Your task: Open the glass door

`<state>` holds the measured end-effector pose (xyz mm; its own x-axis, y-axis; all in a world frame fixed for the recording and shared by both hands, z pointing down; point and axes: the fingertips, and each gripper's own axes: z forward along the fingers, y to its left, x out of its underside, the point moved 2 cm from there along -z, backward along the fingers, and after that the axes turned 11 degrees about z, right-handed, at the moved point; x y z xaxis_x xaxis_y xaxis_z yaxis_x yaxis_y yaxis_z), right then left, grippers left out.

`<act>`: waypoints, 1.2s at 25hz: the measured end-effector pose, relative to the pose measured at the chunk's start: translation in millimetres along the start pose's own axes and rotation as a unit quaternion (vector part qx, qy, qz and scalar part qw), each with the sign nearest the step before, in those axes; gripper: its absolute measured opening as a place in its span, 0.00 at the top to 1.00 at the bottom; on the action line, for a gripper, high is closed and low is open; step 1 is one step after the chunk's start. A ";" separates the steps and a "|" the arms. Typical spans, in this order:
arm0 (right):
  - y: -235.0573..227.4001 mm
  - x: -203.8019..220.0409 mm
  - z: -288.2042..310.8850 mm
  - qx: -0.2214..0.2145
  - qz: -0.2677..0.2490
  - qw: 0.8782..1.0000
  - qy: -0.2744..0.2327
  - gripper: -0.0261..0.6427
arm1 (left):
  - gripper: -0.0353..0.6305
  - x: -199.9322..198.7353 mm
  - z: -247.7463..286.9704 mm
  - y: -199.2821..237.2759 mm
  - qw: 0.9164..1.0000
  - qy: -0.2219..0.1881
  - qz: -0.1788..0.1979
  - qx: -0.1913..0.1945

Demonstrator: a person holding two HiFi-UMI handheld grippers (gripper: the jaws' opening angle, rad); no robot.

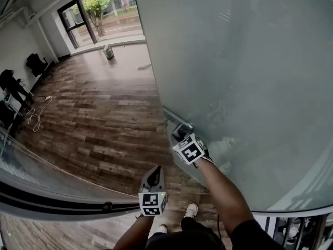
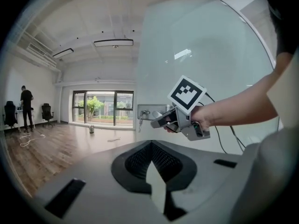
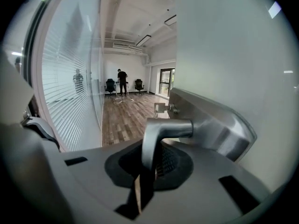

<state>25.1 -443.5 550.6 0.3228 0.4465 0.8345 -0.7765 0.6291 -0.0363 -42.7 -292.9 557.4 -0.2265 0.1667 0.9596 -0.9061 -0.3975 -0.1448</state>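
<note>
Two grippers in play here. The left gripper hung short of the door handle, its jaws together on nothing. The right gripper was on the handle itself, jaws pinched narrow around the lever's end. The handle sat at the free edge of the glass door, with a key in the lock just past it. The door looked partly open to me, so I'd call this the swinging step. The next move probably needed a firm grip following the door's arc. The wood floor ran on beyond the handle.
</note>
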 end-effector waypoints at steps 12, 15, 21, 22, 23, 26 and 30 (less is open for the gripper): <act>-173.4 -12.2 17.6 0.077 0.060 0.995 0.003 0.92 | 0.94 -37.4 81.4 -25.0 1.000 -0.005 0.016 -0.001; -207.1 -17.9 22.7 0.097 0.072 0.993 0.002 0.92 | 0.94 -39.5 100.8 -22.4 1.000 -0.014 0.009 0.018; -282.2 -13.5 18.1 0.139 0.098 0.985 0.004 0.92 | 0.94 -33.7 151.3 -22.3 0.999 -0.016 -0.003 0.033; -297.5 -11.5 15.6 0.145 0.103 0.984 0.004 0.92 | 0.94 -34.5 162.3 -22.7 0.999 -0.016 -0.005 0.032; -313.7 -10.2 13.1 0.152 0.107 0.983 0.004 0.92 | 0.94 -36.2 174.5 -23.2 0.999 -0.016 -0.007 0.032; -360.3 -7.9 9.2 0.172 0.120 0.978 0.001 0.92 | 0.94 -41.0 212.4 -22.2 0.999 -0.011 -0.014 0.037; -407.1 -2.5 1.7 0.192 0.138 0.972 -0.001 0.92 | 0.94 -47.5 249.4 -20.9 0.999 -0.010 -0.018 0.050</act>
<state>339.5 -701.8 564.1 0.0733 0.5633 0.8230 -0.9783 0.2010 -0.0504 76.1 -517.5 575.0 -0.1868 0.1656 0.9683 -0.8731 -0.4798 -0.0864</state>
